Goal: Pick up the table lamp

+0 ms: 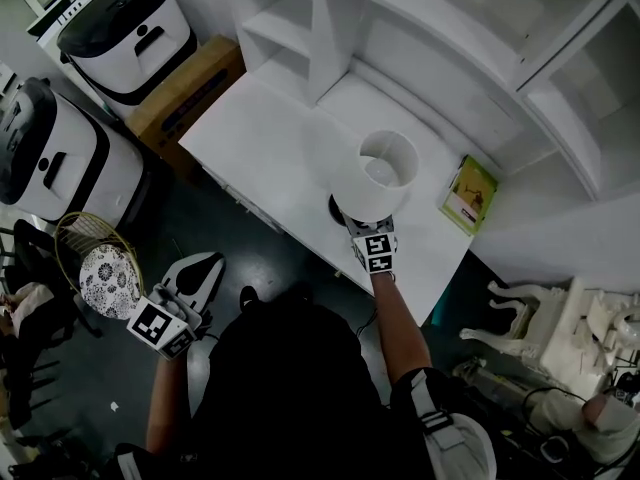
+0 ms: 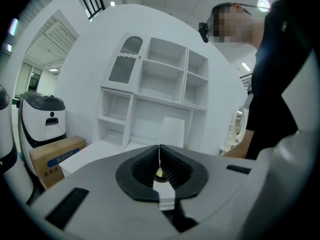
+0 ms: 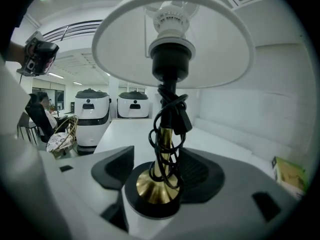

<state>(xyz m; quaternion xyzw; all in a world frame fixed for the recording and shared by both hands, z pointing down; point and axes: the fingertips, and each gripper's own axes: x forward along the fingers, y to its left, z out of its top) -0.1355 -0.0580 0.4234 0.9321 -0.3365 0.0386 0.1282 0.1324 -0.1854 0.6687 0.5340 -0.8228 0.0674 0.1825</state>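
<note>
The table lamp stands on the white table, with a white shade seen from above. In the right gripper view its brass stem, wound with black cord, rises from a round black base under the shade. My right gripper is open, one jaw on each side of the base, pads apart from it. In the head view the right gripper reaches under the shade from the table's near edge. My left gripper hangs low beside the table, shut and empty; its pads meet in a line.
A green book lies on the table right of the lamp. White shelves back the table. A cardboard box and two white machines stand at the left; a wicker chair is near my left gripper.
</note>
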